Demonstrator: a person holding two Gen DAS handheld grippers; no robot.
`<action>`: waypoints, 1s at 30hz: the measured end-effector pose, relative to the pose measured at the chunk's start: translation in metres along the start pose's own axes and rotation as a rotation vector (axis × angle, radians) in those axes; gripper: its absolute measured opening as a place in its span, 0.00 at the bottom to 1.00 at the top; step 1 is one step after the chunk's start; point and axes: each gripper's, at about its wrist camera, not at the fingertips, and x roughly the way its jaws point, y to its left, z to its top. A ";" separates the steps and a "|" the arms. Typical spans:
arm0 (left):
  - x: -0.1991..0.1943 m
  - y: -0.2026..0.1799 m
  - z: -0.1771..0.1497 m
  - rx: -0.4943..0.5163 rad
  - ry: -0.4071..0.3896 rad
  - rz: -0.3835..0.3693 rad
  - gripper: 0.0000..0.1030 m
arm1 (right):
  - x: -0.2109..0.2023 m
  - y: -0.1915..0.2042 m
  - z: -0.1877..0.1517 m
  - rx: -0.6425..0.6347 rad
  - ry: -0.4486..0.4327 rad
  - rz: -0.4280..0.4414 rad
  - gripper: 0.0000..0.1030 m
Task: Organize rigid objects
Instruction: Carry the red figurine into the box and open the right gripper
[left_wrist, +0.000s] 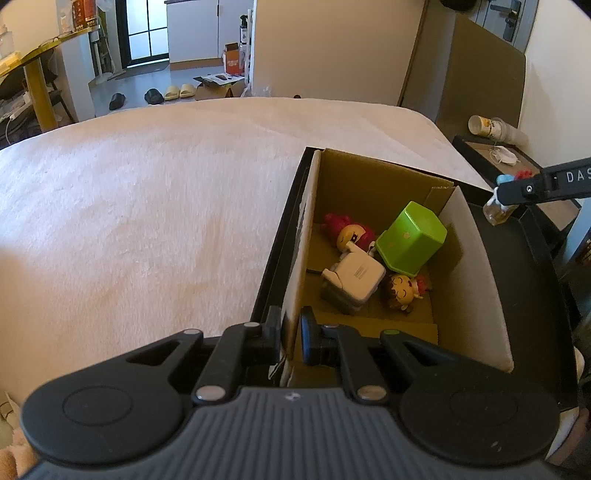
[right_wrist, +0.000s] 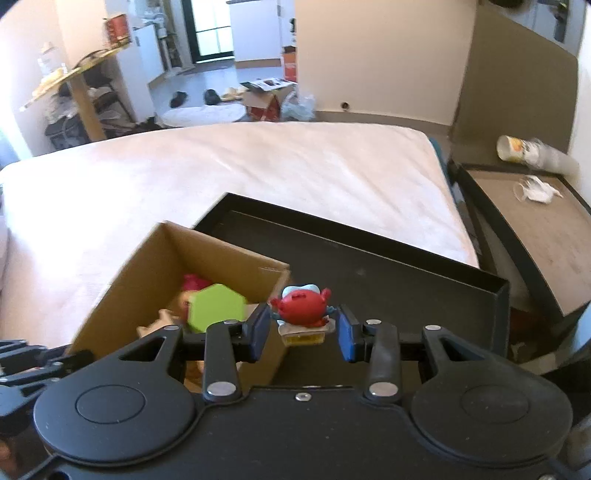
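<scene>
Pinching the near wall of the cardboard box (left_wrist: 373, 236) with my left fingers (left_wrist: 290, 338), I steadied it on the bed (left_wrist: 147, 206). My right fingers (right_wrist: 302, 330), fairly wide, bracketed the red crab figurine (right_wrist: 301, 306) to its right; whether they actually touched it, I couldn't tell.

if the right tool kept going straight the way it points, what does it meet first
Probably the red crab figure, which sits between the right tool fingers already. Beyond it lies the black tray floor, then its far rim; depth is unclear.

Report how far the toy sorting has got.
Done: two dolls, a white charger and a green block lie in the cardboard box. In hand: the right gripper holds a red crab toy over the black tray; the left gripper clamps the box wall. Left: dropping the crab in.
</scene>
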 end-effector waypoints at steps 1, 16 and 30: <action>0.000 0.000 0.000 -0.002 -0.001 -0.002 0.09 | -0.002 0.004 0.001 -0.006 -0.002 0.007 0.37; -0.003 0.006 0.000 -0.018 -0.007 -0.022 0.09 | 0.000 0.053 -0.001 -0.105 0.065 0.101 0.37; -0.001 0.005 0.000 -0.018 -0.005 -0.025 0.09 | 0.026 0.080 -0.028 -0.245 0.136 0.060 0.38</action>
